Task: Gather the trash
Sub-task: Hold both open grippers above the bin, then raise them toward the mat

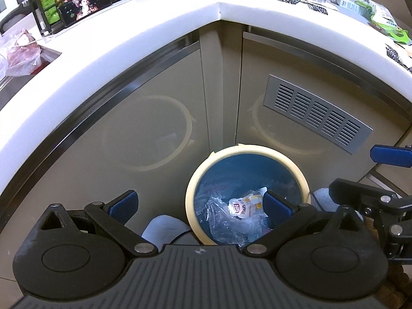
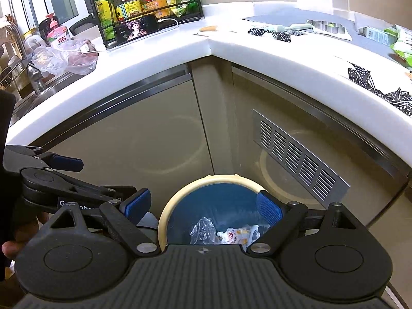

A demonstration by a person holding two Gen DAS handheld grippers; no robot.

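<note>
A round trash bin (image 1: pixel 191 180) with a cream rim and blue liner stands on the floor in the cabinet corner; it also shows in the right wrist view (image 2: pixel 170 206). Inside lie a white and yellow wrapper (image 1: pixel 246 204) (image 2: pixel 235 235) and crumpled clear plastic (image 1: pixel 219 216) (image 2: pixel 202 229). My left gripper (image 1: pixel 200 203) is open and empty, held above the bin. My right gripper (image 2: pixel 203 204) is open and empty, also above the bin. Each gripper shows at the edge of the other's view. More wrappers (image 1: pixel 381 15) (image 2: pixel 401 46) lie on the counter at the right.
A white L-shaped counter (image 1: pixel 144 41) wraps around the corner above beige cabinet doors (image 1: pixel 144 134) with a metal vent (image 1: pixel 316 113). A rack of bottles (image 2: pixel 144 2), a phone (image 2: pixel 135 29) and a clear plastic bag (image 2: pixel 64 59) by the sink sit at the left.
</note>
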